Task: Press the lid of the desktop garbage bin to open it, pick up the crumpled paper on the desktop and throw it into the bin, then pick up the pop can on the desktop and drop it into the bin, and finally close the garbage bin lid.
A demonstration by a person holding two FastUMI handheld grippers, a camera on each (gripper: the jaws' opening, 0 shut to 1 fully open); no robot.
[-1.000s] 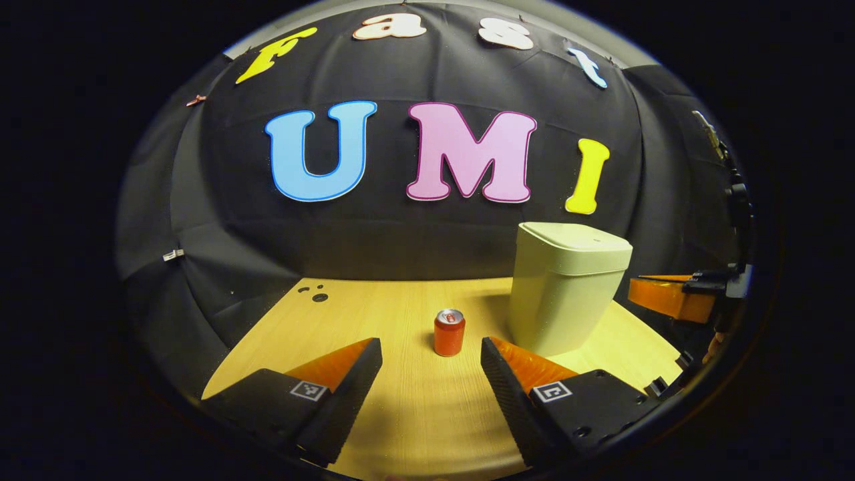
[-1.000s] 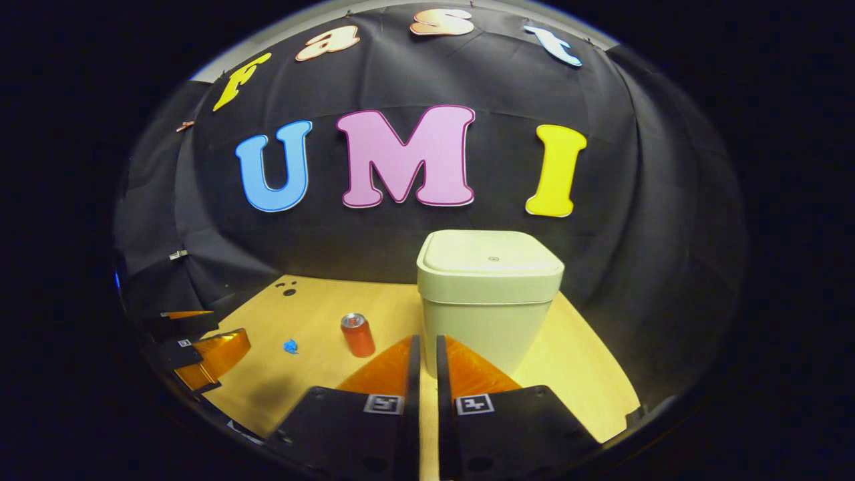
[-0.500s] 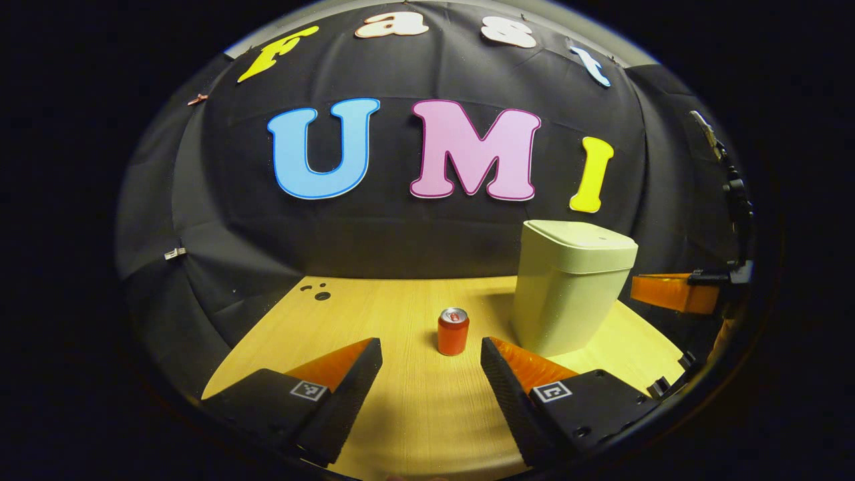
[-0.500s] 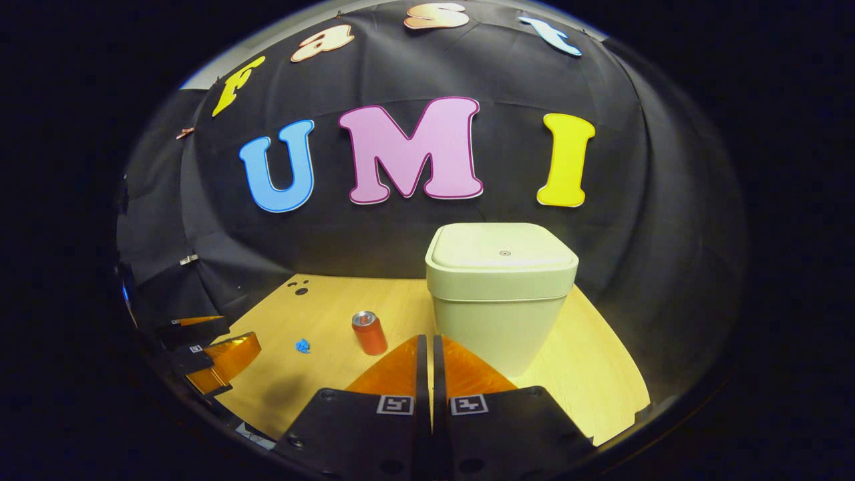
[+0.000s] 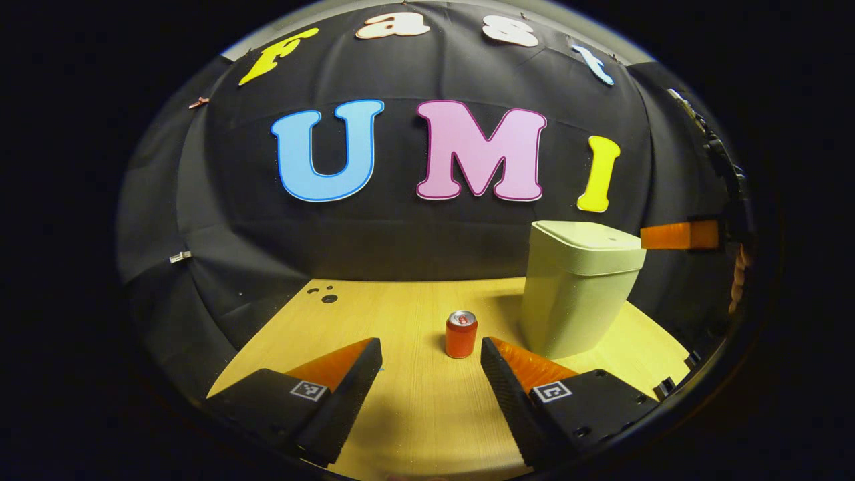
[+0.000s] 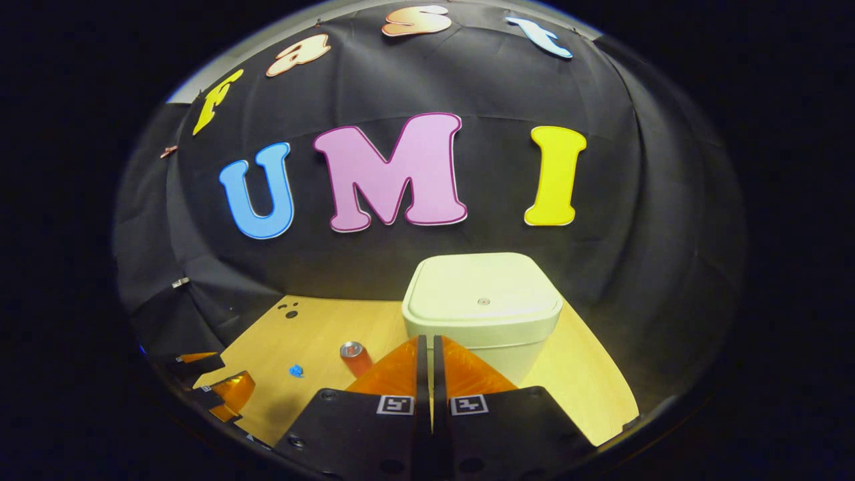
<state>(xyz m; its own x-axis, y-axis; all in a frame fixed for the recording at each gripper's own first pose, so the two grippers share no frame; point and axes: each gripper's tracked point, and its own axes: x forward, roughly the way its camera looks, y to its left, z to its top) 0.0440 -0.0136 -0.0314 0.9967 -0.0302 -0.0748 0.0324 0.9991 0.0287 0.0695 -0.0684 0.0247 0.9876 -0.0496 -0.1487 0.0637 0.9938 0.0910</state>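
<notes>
In the left gripper view, the left gripper point(image 5: 431, 347) is seen with its fingers spread wide and nothing held between them, low over the wooden desktop point(image 5: 401, 414). The pop can point(image 5: 461, 334) is found standing upright just ahead, near the tip of one finger but apart from it, and the garbage bin point(image 5: 578, 290) is placed a little beyond, with its lid point(image 5: 591, 239) flat and closed. At the far edge of this view the right gripper point(image 5: 678, 235) is caught level with the lid, just beside its rim; contact cannot be made out. In the right gripper view, that gripper's fingers are seen drawn together with only a sliver of gap and nothing clasped, aimed at the near upper edge of the bin point(image 6: 481, 321), whose lid point(image 6: 484, 297) is looked down upon. The can point(image 6: 354, 357) and the small blue crumpled paper point(image 6: 295, 370) are spotted on the desktop point(image 6: 314, 334) well apart from the bin, the paper lying near the left gripper point(image 6: 220, 391). The first step is judged to be in hand: the lid press. A short downward push with the closed tips onto the lid is called for, with the paper to be collected afterwards.
</notes>
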